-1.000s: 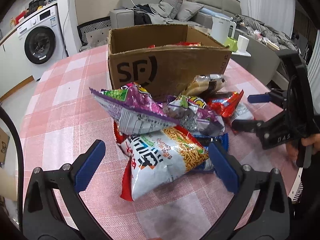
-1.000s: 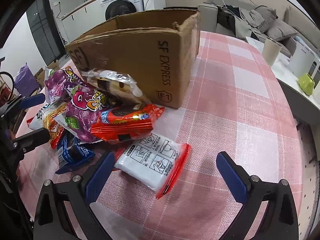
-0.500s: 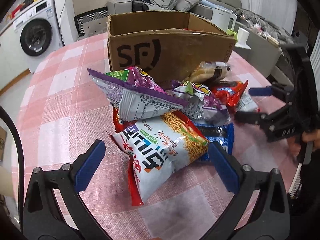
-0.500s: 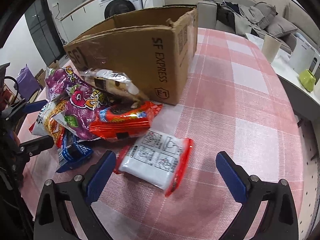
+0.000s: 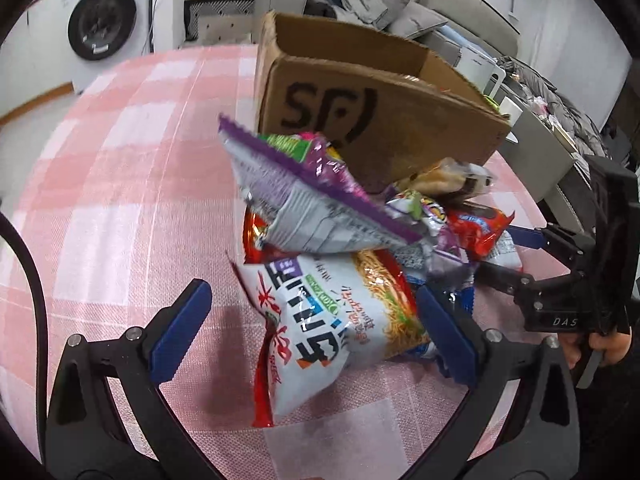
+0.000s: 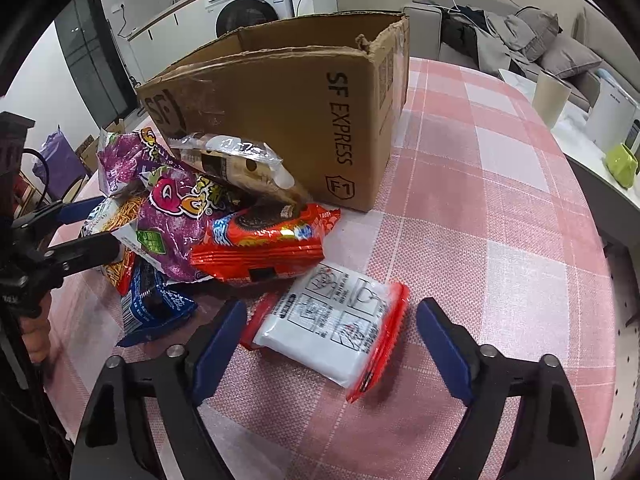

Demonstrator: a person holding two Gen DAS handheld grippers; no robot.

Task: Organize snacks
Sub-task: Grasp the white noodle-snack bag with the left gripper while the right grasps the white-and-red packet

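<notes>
A pile of snack bags lies on the pink checked table in front of an open cardboard box (image 5: 380, 120) (image 6: 280, 120). My left gripper (image 5: 312, 336) is open and straddles a white and orange noodle bag (image 5: 340, 316); its left pad stands clear of the bag. A purple chip bag (image 5: 304, 196) sits on top of the pile. My right gripper (image 6: 330, 344) is closing around a flat white packet with red edges (image 6: 332, 332), which lies between its pads with a gap on each side. A red biscuit pack (image 6: 264, 240) lies just behind it.
Each gripper shows in the other's view, the left gripper (image 6: 86, 228) and the right gripper (image 5: 508, 258), on opposite sides of the pile. A paper cup (image 6: 550, 96) and a green object (image 6: 620, 162) stand beyond the table's right edge. A washing machine (image 5: 104, 20) and sofa are behind.
My left gripper has moved in and rolled, so the noodle bag now sits between its fingers. My right gripper's fingers have narrowed around the white packet.
</notes>
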